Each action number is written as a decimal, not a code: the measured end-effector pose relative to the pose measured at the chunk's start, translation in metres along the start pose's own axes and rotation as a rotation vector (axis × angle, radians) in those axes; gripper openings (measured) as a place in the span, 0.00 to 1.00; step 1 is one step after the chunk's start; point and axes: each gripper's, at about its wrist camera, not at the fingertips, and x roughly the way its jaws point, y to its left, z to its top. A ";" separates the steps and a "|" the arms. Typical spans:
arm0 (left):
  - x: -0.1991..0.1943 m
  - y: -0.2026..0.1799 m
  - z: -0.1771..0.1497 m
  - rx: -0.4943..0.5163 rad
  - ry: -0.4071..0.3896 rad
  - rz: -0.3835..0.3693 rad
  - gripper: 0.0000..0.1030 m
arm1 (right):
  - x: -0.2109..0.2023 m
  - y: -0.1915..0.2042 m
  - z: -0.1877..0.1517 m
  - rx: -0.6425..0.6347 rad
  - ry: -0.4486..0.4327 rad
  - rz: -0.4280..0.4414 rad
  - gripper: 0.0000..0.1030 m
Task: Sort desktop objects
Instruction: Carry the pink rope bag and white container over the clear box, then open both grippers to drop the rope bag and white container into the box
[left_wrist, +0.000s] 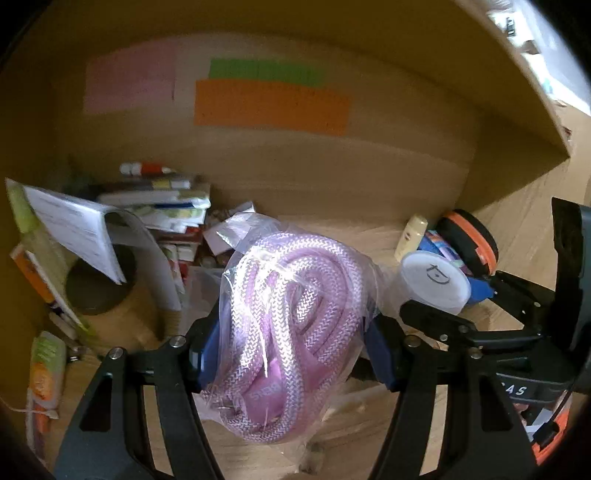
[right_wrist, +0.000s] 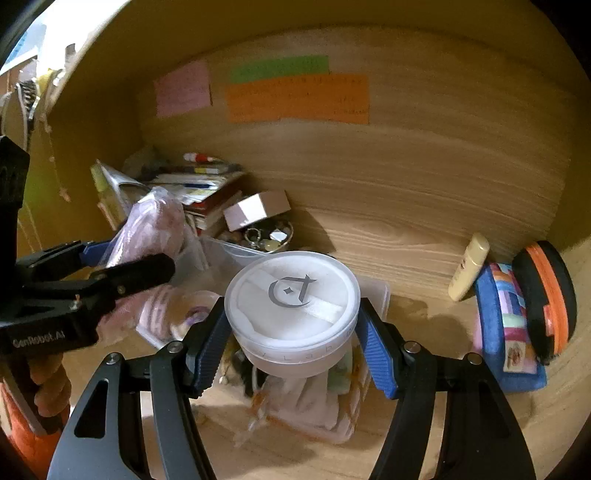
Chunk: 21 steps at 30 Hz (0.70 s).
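Worktop (right_wrist: 406, 229): pale wood-grain surface with wooden back and side walls; items listed left to right.

1. Orange-and-green printed packet (left_wrist: 46, 373), lying flat at the far left edge, left wrist view.
2. Leaning open white booklet (left_wrist: 77, 232) over a round hole in the worktop.
3. Untidy stack of books and papers (left_wrist: 166, 206) in the back left corner, with a white-and-orange glue tube (left_wrist: 147, 169) on top.
4. Small round dish of trinkets (right_wrist: 264, 236) beside the stack, a pink-and-white box (right_wrist: 256, 210) just behind it.
5. Pink, green and orange paper notes (right_wrist: 297, 98) stuck on the back wall; writing too blurred to read.
6. Left claw (left_wrist: 291, 347): clenched on a coiled pale-purple braided rope in a clear plastic bag (left_wrist: 288, 317), blue pads pressing both sides, bundle raised above the worktop.
7. Right claw (right_wrist: 291, 332): grasping a round frosted-white plastic jar with a grey crescent emblem on its lid (right_wrist: 291, 306), blue pads against its sides, jar clear of the worktop above a clear bag of mixed items (right_wrist: 317, 406).
8. Cream-coloured small tube (right_wrist: 469, 267), leaning against the back wall.
9. Blue fabric pouch with multicoloured patches (right_wrist: 506, 325), touching the tube.
10. Black round case with an orange band (right_wrist: 546, 295), upright on edge at the far right, against the pouch.
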 end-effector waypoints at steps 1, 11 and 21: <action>0.008 0.001 0.001 -0.010 0.017 -0.012 0.64 | 0.006 -0.002 0.000 0.000 0.008 -0.001 0.61; 0.064 -0.013 -0.007 -0.022 0.101 -0.030 0.64 | 0.048 -0.018 -0.016 0.048 0.080 -0.012 0.61; 0.070 -0.010 -0.009 -0.042 0.129 -0.058 0.65 | 0.060 -0.012 -0.024 0.004 0.082 -0.077 0.61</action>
